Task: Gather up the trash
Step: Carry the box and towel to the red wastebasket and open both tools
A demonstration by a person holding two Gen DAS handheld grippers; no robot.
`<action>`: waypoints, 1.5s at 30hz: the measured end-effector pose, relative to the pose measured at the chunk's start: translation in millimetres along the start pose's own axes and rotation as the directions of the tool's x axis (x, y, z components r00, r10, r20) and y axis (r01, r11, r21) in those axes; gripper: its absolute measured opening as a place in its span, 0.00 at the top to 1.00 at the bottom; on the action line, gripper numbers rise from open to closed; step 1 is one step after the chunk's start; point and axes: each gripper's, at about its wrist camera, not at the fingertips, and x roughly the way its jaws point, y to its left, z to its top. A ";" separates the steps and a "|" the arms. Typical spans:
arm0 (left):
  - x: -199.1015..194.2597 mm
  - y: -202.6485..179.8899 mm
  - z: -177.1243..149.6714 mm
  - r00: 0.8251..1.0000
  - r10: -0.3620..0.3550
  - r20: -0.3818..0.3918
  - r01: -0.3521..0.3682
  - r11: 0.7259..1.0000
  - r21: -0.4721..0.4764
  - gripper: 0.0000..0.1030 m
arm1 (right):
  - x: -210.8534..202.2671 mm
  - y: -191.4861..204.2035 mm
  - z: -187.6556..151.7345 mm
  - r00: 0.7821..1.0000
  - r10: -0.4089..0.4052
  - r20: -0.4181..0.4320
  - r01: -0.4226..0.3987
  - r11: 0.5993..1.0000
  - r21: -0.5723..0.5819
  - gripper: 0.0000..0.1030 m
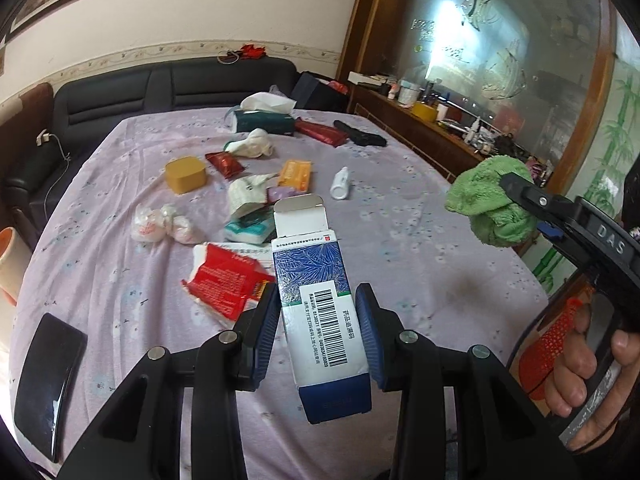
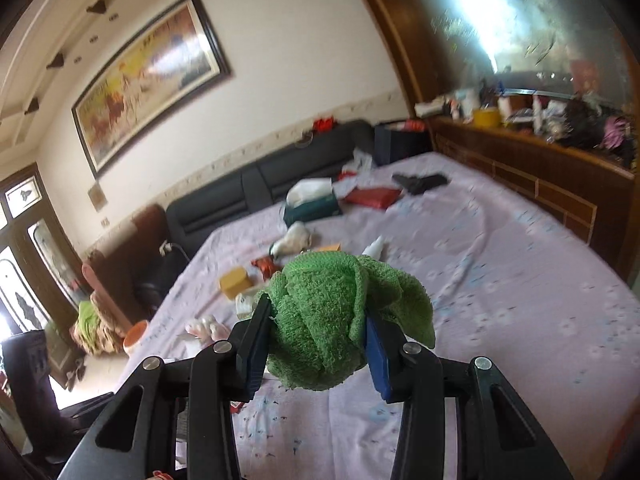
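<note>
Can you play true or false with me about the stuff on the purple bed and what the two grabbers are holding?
1. The left gripper holds a blue and white box. True.
2. The box's top flap is closed. False: the flap stands open.
3. The right gripper holds a red towel. False: it is clamped on a bunched green cloth.
4. A yellow box sits on the purple sheet. True.
5. The small white bottle stands upright. False: it lies on its side on the sheet.
6. A dark phone lies near the bed's left edge in the left view. True.
</note>
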 end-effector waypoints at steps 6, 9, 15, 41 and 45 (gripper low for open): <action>-13.1 -29.4 5.3 0.999 -0.031 0.021 0.030 0.999 0.042 0.64 | -49.0 -11.8 0.0 0.997 -0.010 0.070 0.009 1.000 0.016 0.57; -16.5 -42.5 7.2 0.998 -0.053 0.021 0.052 0.997 0.057 0.64 | -65.9 -17.0 -3.4 0.996 -0.011 0.091 0.009 1.000 0.022 0.57; -20.6 -66.7 12.2 0.996 -0.080 0.030 0.077 0.993 0.089 0.64 | -90.6 -32.0 -8.6 0.992 -0.029 0.122 0.024 0.999 0.036 0.57; -13.0 -222.6 14.7 0.907 -0.421 -0.037 0.414 0.867 0.277 0.64 | -251.0 -113.7 -17.5 0.880 -0.367 0.302 0.312 0.926 0.215 0.57; -4.8 -250.8 10.4 0.879 -0.470 -0.084 0.472 0.827 0.307 0.64 | -283.7 -127.3 -24.9 0.836 -0.446 0.321 0.371 0.889 0.270 0.57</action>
